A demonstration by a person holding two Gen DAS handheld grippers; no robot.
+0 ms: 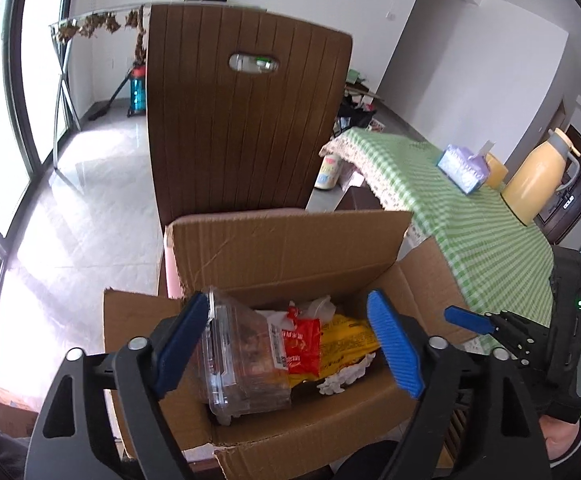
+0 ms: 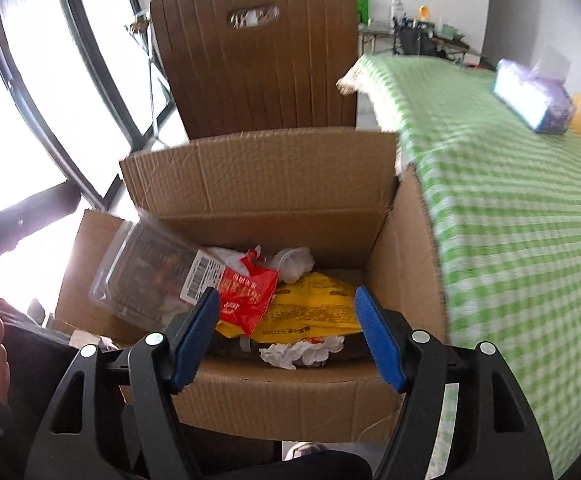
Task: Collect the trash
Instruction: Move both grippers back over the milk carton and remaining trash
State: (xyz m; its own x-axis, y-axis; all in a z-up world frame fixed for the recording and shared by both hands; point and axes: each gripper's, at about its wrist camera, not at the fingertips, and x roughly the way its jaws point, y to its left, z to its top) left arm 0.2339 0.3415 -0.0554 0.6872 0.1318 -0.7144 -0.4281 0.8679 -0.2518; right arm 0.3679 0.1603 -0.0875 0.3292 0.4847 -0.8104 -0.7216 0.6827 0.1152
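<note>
Both grippers, left gripper (image 1: 290, 344) and right gripper (image 2: 286, 336), hang above the cardboard box (image 2: 258, 184) with jaws apart and empty. The trash (image 2: 306, 312) lies inside. Lift straight clear of the flaps, then scan the counter (image 2: 510, 200) beyond.

We make out no word clearly. The red wrapper (image 2: 246, 300) and the yellow bag (image 2: 310, 312) carry printed characters too blurred to read, and the clear plastic tray (image 2: 150, 272) bears a white barcode label (image 2: 200, 278) with illegible print.
</note>
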